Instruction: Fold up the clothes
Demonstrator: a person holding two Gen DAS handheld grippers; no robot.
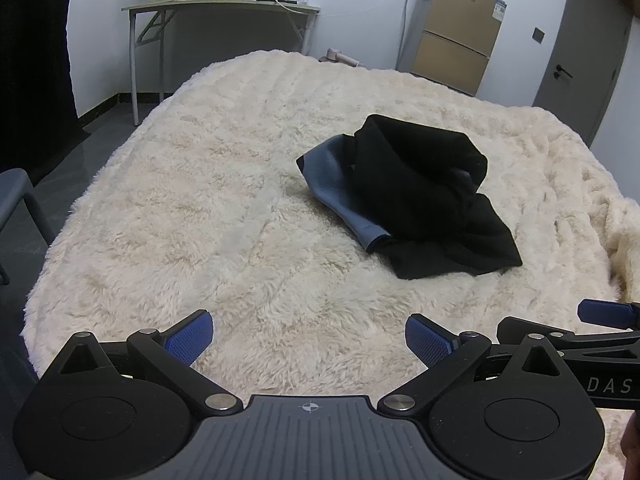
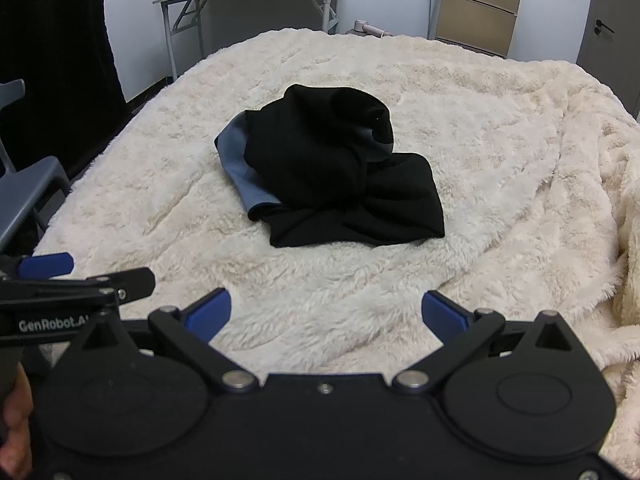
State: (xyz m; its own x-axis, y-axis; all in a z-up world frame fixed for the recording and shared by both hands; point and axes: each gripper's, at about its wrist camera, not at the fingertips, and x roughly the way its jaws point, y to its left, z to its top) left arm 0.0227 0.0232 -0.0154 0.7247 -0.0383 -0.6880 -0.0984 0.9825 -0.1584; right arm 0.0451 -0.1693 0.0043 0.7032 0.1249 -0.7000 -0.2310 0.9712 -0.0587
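Clearly nothing is folded yet: the black garment [image 2: 340,168] with its grey-blue lining lies in a crumpled heap near the middle of the bed's cream fleece blanket [image 2: 500,120], untouched. All of the spreading and folding is left, I judge. Both tools hover side by side over the near edge, well short of the heap. The left gripper [image 1: 309,340] is spread wide and empty; the right gripper [image 2: 326,316] likewise, pointing toward the garment.

cream fleece blanket [image 1: 240,200] | folding table [image 1: 224,10] | cabinet [image 1: 452,40] | door [image 1: 588,52]
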